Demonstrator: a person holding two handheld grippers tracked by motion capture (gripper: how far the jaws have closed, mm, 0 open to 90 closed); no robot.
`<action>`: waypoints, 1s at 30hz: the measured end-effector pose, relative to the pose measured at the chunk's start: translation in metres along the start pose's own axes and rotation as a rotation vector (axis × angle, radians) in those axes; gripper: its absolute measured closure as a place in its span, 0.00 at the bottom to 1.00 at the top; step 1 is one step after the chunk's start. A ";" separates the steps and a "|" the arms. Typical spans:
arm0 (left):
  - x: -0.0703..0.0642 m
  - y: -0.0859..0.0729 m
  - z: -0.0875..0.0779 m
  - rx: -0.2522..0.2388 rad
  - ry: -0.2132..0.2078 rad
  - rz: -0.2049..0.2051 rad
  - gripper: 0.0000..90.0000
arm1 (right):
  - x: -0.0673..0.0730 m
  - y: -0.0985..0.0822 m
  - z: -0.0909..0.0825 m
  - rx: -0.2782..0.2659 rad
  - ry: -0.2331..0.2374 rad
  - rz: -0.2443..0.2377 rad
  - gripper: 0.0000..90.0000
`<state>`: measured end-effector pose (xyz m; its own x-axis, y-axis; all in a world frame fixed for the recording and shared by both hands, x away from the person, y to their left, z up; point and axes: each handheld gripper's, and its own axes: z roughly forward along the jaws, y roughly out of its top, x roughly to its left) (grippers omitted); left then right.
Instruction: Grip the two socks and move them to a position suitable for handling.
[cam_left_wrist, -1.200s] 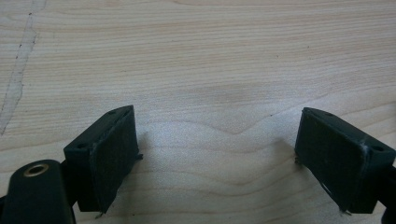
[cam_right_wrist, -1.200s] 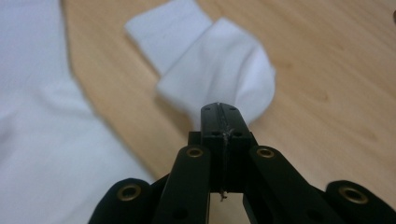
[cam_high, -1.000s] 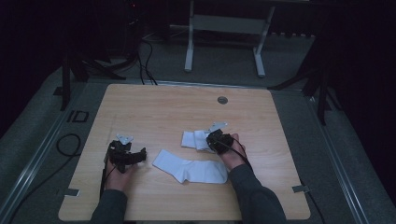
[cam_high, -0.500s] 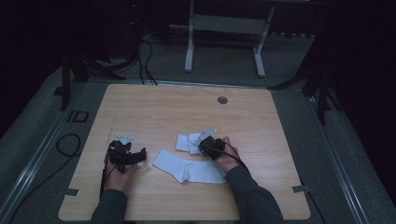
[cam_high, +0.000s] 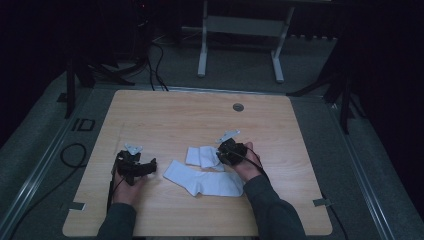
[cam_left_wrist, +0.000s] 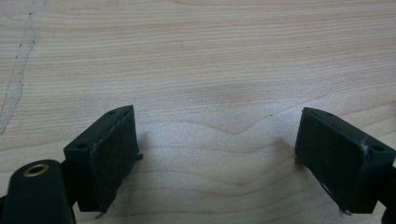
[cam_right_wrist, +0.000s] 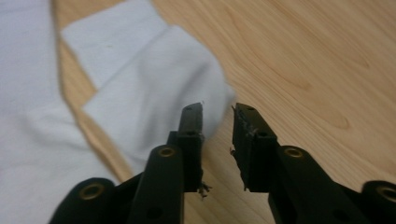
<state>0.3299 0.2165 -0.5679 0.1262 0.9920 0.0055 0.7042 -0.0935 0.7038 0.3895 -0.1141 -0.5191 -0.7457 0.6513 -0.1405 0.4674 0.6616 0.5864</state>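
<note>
On the near half of the wooden table (cam_high: 165, 115), the right gripper (cam_high: 226, 151) sits at the right edge of a small folded white sock (cam_high: 202, 156). Its own view shows the two black jaws parted by a narrow gap, having just been opening; nothing lies between the pads, and the folded sock (cam_right_wrist: 154, 93) rests on the wood just past and to the left of the left jaw tip, with bare table under the gap itself. A cable loops from this gripper over the back of the right hand (cam_high: 246, 167), whose grey sleeve comes in from the bottom edge of the high view. Just in front of that hand, a longer white sock (cam_high: 202, 181) lies flat and bent at the heel, its cuff end toward the left gripper and its upper edge just beside the folded sock; whether the two touch cannot be told. Well apart to the left, the left gripper (cam_high: 136, 166) rests low over the table in the left hand (cam_high: 127, 187), its jaws spread wide with only bare wood grain (cam_left_wrist: 215, 93) between the pads. Farther off near the table's back edge is a small round grommet (cam_high: 238, 107).
</note>
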 end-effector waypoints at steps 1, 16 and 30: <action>0.000 0.000 0.000 0.000 0.000 0.000 0.15 | -0.005 0.000 0.004 0.016 0.011 0.043 0.75; 0.000 0.000 0.000 0.000 0.000 0.000 0.15 | -0.009 0.004 0.011 0.043 0.105 0.126 0.98; 0.000 0.000 0.000 -0.002 0.000 -0.001 0.15 | -0.007 0.020 -0.038 -0.032 0.071 0.071 0.99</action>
<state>0.3300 0.2164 -0.5680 0.1251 0.9921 0.0051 0.7028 -0.0922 0.7054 0.3852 -0.1197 -0.4761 -0.7434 0.6676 -0.0414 0.5059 0.6017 0.6180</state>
